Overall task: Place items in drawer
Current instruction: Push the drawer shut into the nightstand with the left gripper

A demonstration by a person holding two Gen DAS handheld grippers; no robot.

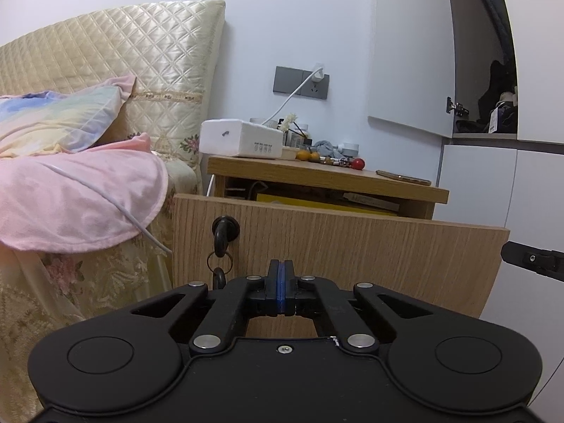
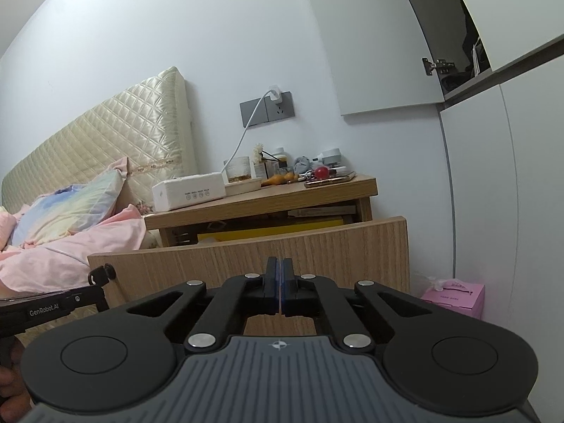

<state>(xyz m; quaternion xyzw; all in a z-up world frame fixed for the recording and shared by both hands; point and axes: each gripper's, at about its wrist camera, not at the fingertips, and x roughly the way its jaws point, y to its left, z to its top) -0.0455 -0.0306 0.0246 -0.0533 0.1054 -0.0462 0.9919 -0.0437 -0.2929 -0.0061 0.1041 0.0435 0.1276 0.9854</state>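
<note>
- Left wrist view: left gripper (image 1: pixel 281 287) fingers pressed together, holding nothing, low in front of the pulled-out drawer (image 1: pixel 338 243). Key (image 1: pixel 222 234) in drawer lock. Nightstand (image 1: pixel 324 176) top carries white box (image 1: pixel 241 138), phone (image 1: pixel 403 178), red ball (image 1: pixel 358 164).
- Right wrist view: right gripper (image 2: pixel 281 289) fingers closed together, empty, facing drawer (image 2: pixel 246 261) front. Pink box (image 2: pixel 454 298) on the floor, right of the drawer.

Matte black left gripper (image 1: pixel 281 283), blue pads, silver rivets, right gripper (image 2: pixel 281 282) with grey ribbed plate, crosshair mark.
</note>
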